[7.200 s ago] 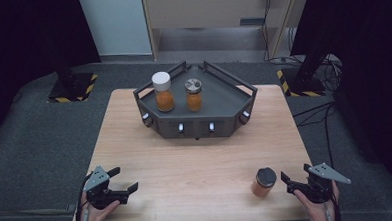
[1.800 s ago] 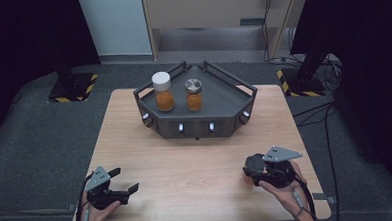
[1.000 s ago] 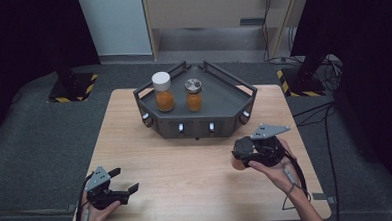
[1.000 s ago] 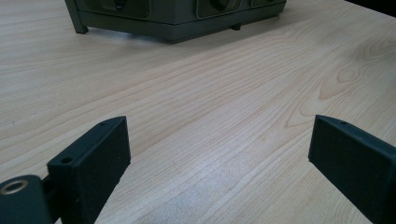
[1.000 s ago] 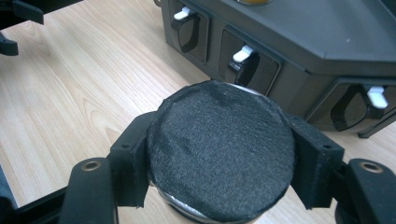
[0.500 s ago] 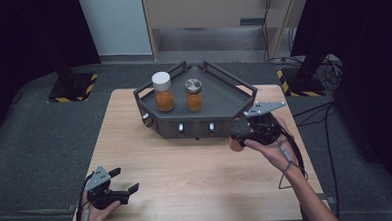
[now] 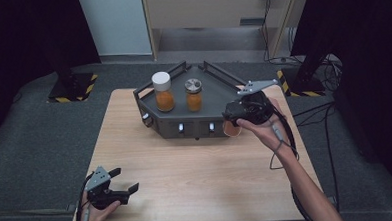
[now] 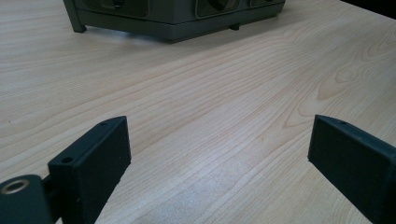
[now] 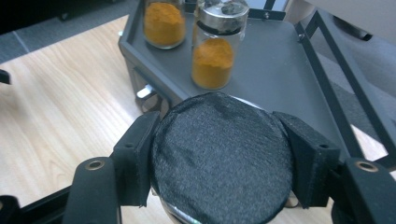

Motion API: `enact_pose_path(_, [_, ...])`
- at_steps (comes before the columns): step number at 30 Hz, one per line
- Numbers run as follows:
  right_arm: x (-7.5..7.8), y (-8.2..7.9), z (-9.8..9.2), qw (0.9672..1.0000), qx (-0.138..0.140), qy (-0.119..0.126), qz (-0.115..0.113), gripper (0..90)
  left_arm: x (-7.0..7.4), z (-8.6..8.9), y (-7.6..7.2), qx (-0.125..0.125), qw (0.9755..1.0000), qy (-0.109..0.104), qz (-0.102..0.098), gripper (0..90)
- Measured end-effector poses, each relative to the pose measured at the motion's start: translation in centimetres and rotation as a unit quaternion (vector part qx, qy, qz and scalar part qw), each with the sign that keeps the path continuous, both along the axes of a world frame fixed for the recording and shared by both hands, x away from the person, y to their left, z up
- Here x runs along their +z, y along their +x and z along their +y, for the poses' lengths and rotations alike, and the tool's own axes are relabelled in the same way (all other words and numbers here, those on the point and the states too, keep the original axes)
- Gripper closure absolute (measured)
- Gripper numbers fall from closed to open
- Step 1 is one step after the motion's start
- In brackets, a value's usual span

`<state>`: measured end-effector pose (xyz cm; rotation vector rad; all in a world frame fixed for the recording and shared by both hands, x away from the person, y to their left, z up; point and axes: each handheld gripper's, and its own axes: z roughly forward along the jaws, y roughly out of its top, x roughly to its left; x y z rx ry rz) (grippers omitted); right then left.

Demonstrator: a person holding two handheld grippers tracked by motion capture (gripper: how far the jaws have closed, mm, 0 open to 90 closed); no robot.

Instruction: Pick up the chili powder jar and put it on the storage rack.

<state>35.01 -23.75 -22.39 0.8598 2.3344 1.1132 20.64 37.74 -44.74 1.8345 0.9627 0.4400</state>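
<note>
My right gripper [image 7: 232, 120] is shut on a jar [image 7: 231, 129] of orange powder, and its jaws have just been closing tighter on it. In the right gripper view both pads clamp the jar's round black lid [image 9: 219, 158]. The jar hangs above the table beside the front right corner of the dark grey tray [image 7: 210, 80]. On the tray stand a white-lidded jar [image 7: 163, 92] and a metal-lidded jar [image 7: 194, 94], both with orange powder. My left gripper [image 7: 122, 181] rests open near the table's front left, with bare wood between its jaws [image 8: 219, 154].
The tray [image 9: 280, 65] has thin raised rails along its sides and open floor to the right of the metal-lidded jar [image 9: 215, 51]. A cable trails from the right hand along the forearm [image 7: 285, 146]. Dark floor surrounds the wooden table [image 7: 197, 175].
The right gripper has picked the black-lidded jar up from the table's front right and carried it up and away from the person to the tray's front right corner. The left gripper has stayed still.
</note>
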Motion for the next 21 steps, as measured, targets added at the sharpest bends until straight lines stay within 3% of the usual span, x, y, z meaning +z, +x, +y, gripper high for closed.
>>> enact_pose_path(21, [2.3, 4.9, 1.8, 0.9993, -0.038, 0.001, 0.004, 35.1, 0.0, 0.0, -0.1, 0.002, 1.0, 0.003, -0.003, 4.8])
